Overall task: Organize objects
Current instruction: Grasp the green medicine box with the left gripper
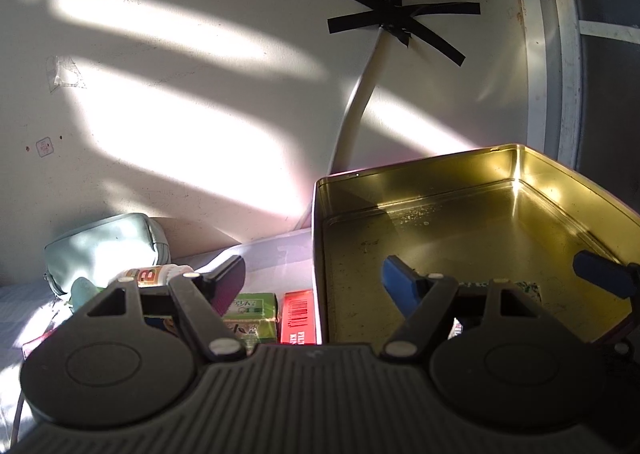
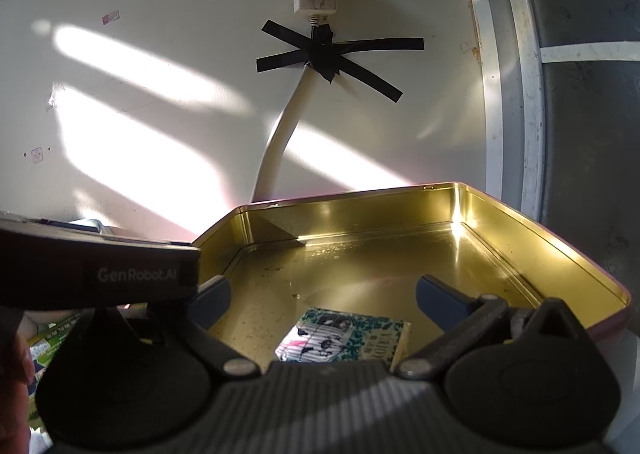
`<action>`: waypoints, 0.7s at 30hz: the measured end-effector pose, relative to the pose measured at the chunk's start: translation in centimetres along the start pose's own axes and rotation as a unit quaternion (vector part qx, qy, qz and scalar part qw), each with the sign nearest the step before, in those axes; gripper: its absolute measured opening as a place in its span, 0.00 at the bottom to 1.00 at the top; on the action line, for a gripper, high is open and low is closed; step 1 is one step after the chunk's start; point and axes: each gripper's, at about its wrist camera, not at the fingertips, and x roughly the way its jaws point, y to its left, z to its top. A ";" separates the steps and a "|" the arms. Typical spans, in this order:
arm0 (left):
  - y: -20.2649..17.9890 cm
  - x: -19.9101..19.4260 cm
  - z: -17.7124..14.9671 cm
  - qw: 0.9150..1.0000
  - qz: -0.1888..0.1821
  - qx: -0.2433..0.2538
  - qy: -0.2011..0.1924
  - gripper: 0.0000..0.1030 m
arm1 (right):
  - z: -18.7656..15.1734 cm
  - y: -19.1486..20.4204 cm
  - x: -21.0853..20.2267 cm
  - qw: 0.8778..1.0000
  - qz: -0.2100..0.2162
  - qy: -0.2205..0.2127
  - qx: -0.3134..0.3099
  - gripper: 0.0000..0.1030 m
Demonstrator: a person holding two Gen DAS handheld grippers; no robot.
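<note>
Both grippers stand wide open and hold nothing: our left gripper (image 1: 316,278) straddles the near left wall of the gold tin (image 2: 520,214), and our right gripper (image 2: 324,294) hangs over it. We see a small patterned box (image 2: 344,338) lying flat on the tin's floor. A green box (image 1: 252,308) and a red box (image 1: 298,316) sit just left of the tin.
</note>
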 end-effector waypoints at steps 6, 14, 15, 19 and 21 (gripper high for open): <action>6.0 -1.3 -2.0 0.999 0.025 -0.040 0.008 0.75 | -0.1 0.3 -0.1 1.000 0.004 -0.001 -0.005 0.99; 15.7 -4.0 -7.1 0.992 0.065 -0.102 0.048 0.69 | 0.2 1.4 -3.1 0.993 0.106 -0.053 0.009 0.91; 16.8 -4.4 -7.7 0.990 0.053 -0.118 0.059 0.68 | 0.2 2.0 -3.7 0.988 0.138 -0.062 0.005 0.89; 17.6 -4.5 -8.5 0.985 -0.028 -0.147 0.090 0.67 | -0.4 5.1 -4.7 0.960 0.278 -0.034 -0.031 0.83; 17.2 -3.7 -8.4 0.981 -0.059 -0.156 0.104 0.67 | -1.1 7.1 -4.3 0.942 0.329 0.008 -0.064 0.81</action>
